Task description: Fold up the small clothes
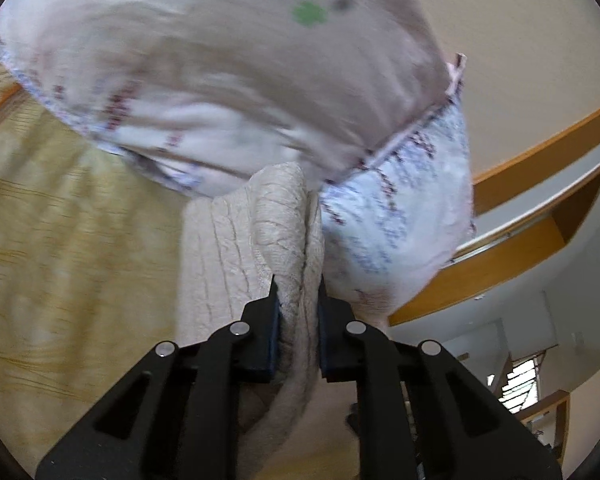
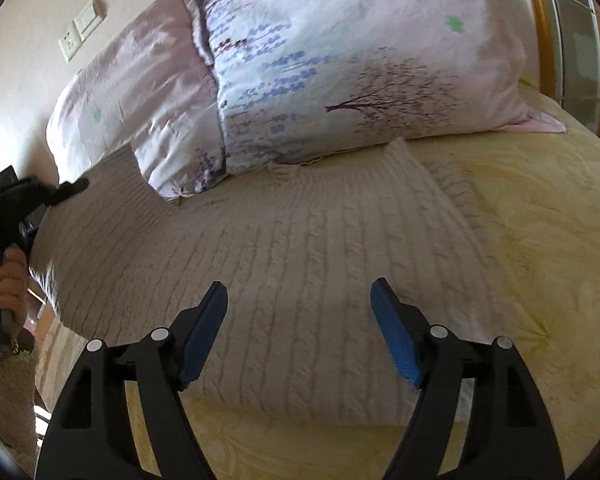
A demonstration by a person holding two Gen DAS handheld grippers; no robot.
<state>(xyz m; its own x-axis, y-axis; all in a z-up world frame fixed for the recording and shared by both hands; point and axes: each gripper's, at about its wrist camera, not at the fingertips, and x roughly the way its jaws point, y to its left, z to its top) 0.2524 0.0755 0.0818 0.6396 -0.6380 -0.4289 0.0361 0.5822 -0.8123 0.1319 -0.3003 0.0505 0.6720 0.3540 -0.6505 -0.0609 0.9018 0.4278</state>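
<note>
A beige cable-knit sweater point(image 2: 284, 248) lies spread on the yellow bedspread point(image 2: 540, 280), its top edge against the pillows. My left gripper point(image 1: 298, 292) is shut on a bunched fold of the sweater point(image 1: 260, 232) and holds it raised near a pillow. The left gripper also shows at the far left of the right wrist view point(image 2: 66, 192), at the sweater's left edge. My right gripper point(image 2: 300, 300) is open and empty, hovering just above the sweater's lower middle.
Two floral pink-and-blue pillows point(image 2: 340, 60) point(image 2: 132, 96) lie at the head of the bed. A wooden headboard point(image 2: 540, 20) stands at the right. A wall with sockets point(image 2: 80, 32) is behind. Wooden shelves point(image 1: 520, 220) show in the left wrist view.
</note>
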